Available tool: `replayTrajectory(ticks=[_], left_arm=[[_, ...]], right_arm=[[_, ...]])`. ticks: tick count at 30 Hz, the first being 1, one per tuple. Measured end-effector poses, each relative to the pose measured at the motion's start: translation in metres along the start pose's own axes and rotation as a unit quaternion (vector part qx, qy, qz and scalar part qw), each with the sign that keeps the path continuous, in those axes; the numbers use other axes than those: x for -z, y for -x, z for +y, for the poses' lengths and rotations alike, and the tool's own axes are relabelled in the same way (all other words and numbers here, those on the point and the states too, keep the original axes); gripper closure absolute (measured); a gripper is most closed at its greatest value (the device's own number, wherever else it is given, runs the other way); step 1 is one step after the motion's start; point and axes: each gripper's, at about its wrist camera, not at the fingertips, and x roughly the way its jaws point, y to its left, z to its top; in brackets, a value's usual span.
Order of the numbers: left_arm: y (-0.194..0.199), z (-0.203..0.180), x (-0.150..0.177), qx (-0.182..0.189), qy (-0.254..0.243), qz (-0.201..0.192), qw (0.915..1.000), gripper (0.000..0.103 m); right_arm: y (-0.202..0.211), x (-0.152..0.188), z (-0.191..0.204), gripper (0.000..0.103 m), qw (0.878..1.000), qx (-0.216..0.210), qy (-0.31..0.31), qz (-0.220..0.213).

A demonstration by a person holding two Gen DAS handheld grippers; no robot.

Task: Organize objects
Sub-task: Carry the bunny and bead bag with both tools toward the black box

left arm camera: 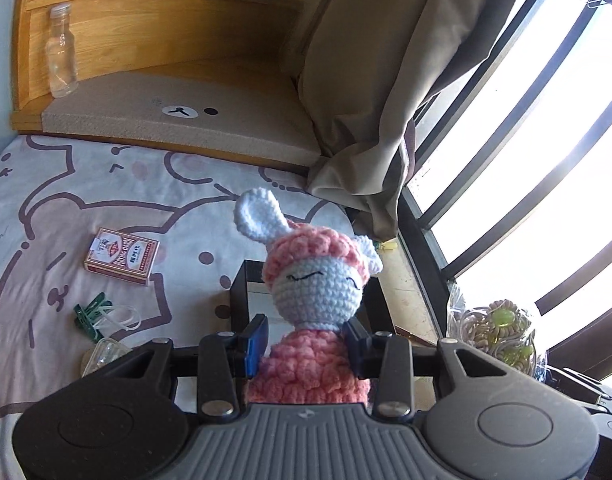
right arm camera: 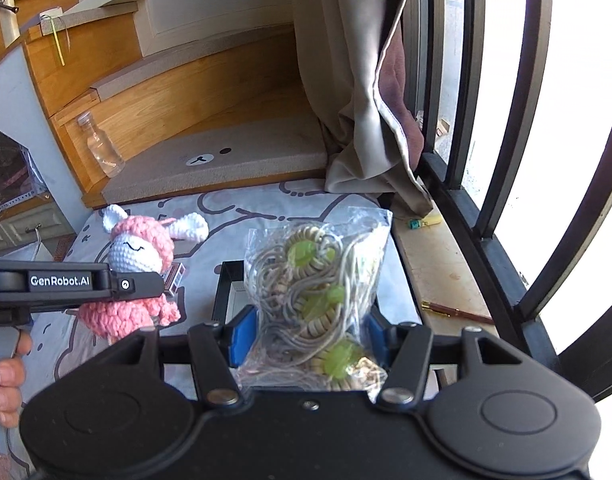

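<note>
From the left wrist camera, the left gripper (left arm camera: pixel 306 346) has its jaws clamped on the pink body of a crocheted bunny (left arm camera: pixel 310 280), which stands upright between the blue pads. Behind the bunny is a black box (left arm camera: pixel 240 300), resting on a bed sheet (left arm camera: pixel 46 208) printed with cartoon bears. At ten o'clock from the bunny lies a pack of playing cards (left arm camera: pixel 122 256); at nine o'clock lies a green clip (left arm camera: pixel 91 314). At eleven o'clock, farther away, a clear bottle (left arm camera: pixel 61 52) stands on a wooden step (left arm camera: pixel 178 120). A curtain (left arm camera: pixel 370 92) hangs at one o'clock.

From the right wrist camera, the right gripper (right arm camera: pixel 306 338) has its jaws closed on a clear bag of coiled cords (right arm camera: pixel 318 292). The same bunny is at nine o'clock from the bag, held in the other gripper, with a person's hand (right arm camera: pixel 6 376) below it. A pen (right arm camera: pixel 458 312) lies at three o'clock on the window sill (right arm camera: pixel 426 248).
</note>
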Motion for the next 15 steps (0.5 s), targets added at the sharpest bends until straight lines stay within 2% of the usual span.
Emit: replayTrajectory(ticks=[8,15], left_arm=[[-0.031,0.003,-0.005,0.034,0.026,0.0,0.9991,0.061],[-0.069,0.011,-0.008,0.059,0.048,0.017,0.9969,0.061]], right_arm=[[-0.026,0.0,-0.011,0.045,1.0,0.006,-0.013,-0.005],[-0.054,-0.002,-0.014,0.045,1.0,0.015,-0.006,0.015]])
